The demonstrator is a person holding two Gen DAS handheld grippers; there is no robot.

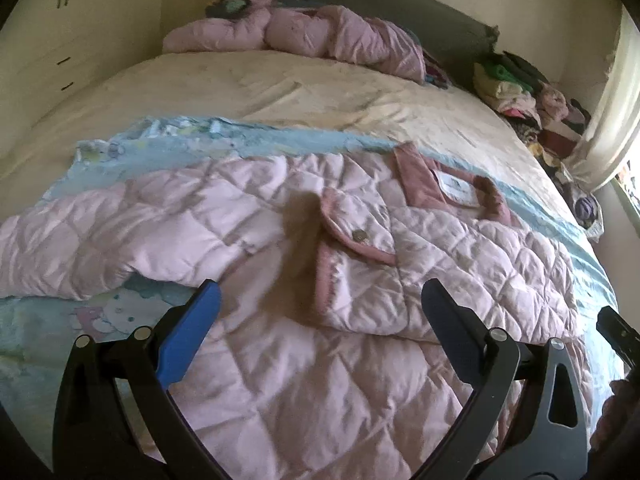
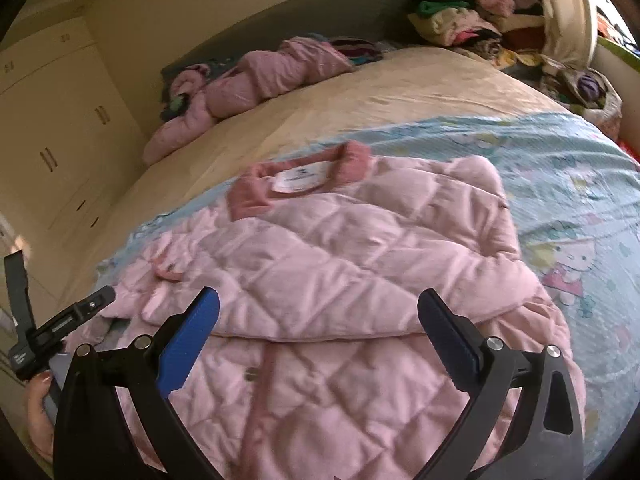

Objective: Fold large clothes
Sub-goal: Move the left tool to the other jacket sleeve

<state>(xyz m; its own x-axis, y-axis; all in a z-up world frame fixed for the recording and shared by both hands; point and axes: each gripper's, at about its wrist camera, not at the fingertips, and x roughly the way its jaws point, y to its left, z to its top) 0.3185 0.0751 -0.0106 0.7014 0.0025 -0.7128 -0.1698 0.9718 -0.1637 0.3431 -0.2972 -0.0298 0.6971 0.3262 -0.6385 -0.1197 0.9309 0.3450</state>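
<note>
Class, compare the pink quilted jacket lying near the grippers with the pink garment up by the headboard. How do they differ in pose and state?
The near quilted jacket lies spread flat on the blue cartoon sheet, collar showing and part folded over; the far pink garment is bunched in a heap on the cream cover by the headboard. Neither is held. Both are pink and padded.

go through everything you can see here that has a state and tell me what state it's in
pink quilted jacket: spread flat on the bed, sleeve folded across the front, collar away from the cameras
left gripper: open, holding nothing
right gripper: open, holding nothing
second pink jacket: crumpled by the headboard
wardrobe doors: closed
</note>
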